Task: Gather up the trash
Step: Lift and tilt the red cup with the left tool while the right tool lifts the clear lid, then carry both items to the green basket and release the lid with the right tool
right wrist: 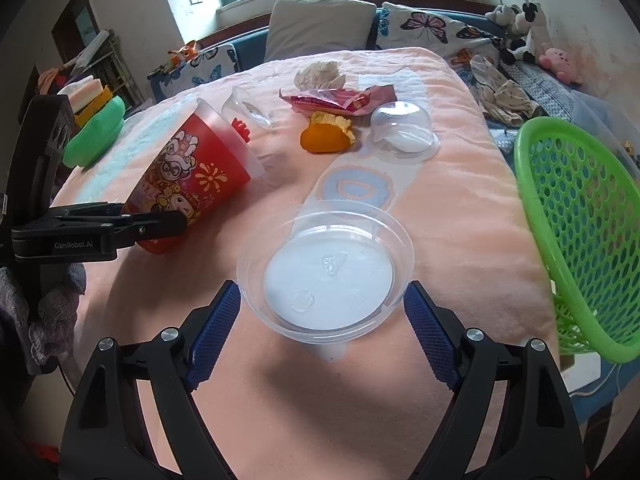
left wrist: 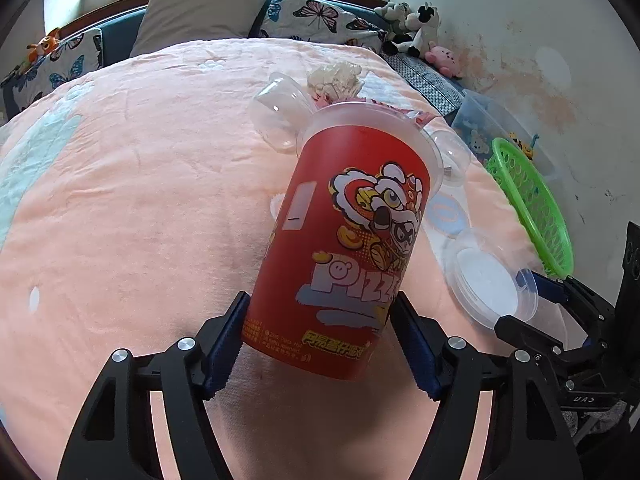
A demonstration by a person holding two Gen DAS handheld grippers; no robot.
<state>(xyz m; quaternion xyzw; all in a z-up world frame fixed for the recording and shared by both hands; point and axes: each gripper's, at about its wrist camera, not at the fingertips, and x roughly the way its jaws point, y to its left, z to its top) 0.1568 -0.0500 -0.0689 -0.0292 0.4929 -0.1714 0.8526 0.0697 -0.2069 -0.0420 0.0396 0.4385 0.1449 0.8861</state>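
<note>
My left gripper (left wrist: 320, 316) is shut on the base of a red Pizza Hut cup (left wrist: 344, 236) and holds it tilted above the pink blanket; the cup also shows in the right wrist view (right wrist: 188, 176). My right gripper (right wrist: 324, 304) has its fingers on either side of a clear round plastic container (right wrist: 326, 264), touching its rim, and it also shows in the left wrist view (left wrist: 486, 276). On the blanket beyond lie a clear cup (right wrist: 248, 110), a red wrapper (right wrist: 340, 100), an orange peel (right wrist: 326, 138), a clear dome lid (right wrist: 402, 128) and crumpled paper (right wrist: 318, 72).
A green plastic basket (right wrist: 580, 232) stands tilted at the bed's right edge, also visible in the left wrist view (left wrist: 528, 204). Pillows (right wrist: 320, 24) and plush toys (right wrist: 524, 28) line the far side. A green object (right wrist: 94, 136) sits at the left.
</note>
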